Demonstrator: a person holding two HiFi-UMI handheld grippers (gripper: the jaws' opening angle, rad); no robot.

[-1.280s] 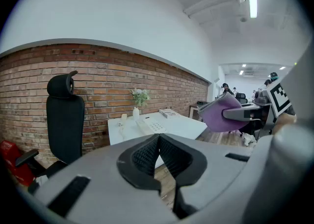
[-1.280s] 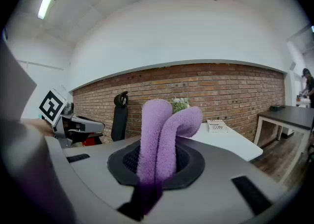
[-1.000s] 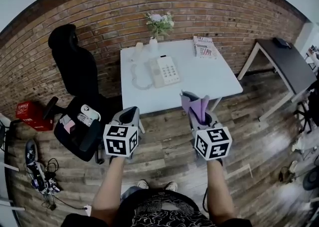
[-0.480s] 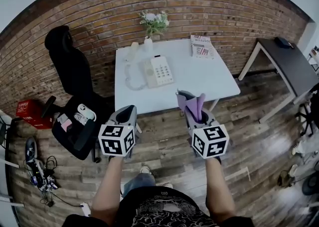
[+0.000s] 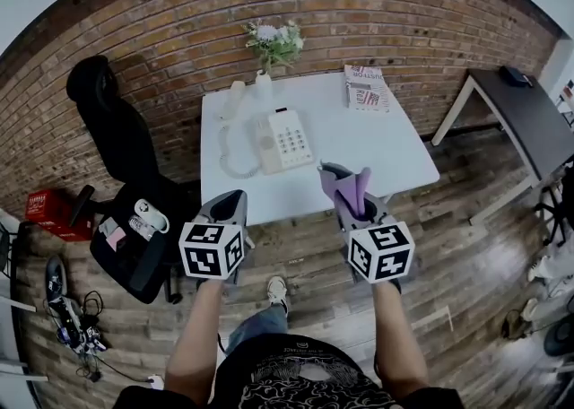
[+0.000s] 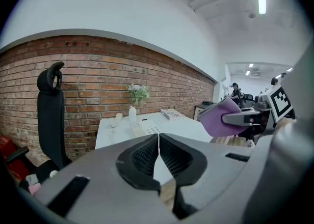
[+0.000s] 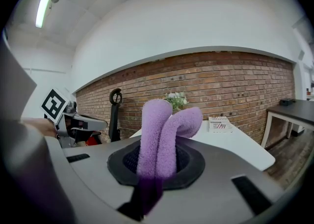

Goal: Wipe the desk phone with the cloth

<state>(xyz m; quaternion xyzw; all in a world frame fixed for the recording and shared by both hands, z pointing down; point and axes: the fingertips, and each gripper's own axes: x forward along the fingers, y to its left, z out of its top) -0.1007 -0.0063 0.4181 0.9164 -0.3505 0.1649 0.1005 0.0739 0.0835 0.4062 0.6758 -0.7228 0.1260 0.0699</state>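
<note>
A cream desk phone (image 5: 281, 140) lies on the white table (image 5: 377, 143), its coiled cord and handset (image 5: 233, 99) off to the left; the phone (image 6: 143, 127) also shows small in the left gripper view. My right gripper (image 5: 352, 194) is shut on a folded purple cloth (image 5: 348, 188), held in the air just short of the table's near edge. That cloth (image 7: 162, 134) sticks up between the jaws in the right gripper view. My left gripper (image 5: 230, 207) is shut with nothing in it, over the floor to the left (image 6: 158, 155).
A white vase of flowers (image 5: 268, 50) stands at the table's back edge and a magazine (image 5: 365, 86) lies at its back right. A black office chair (image 5: 126, 174) stands left of the table. A dark side table (image 5: 520, 116) is at right. Brick wall behind.
The table and phone have drawn nearer and shifted left in the head view as the person steps forward. Both grippers keep their hold and height.
</note>
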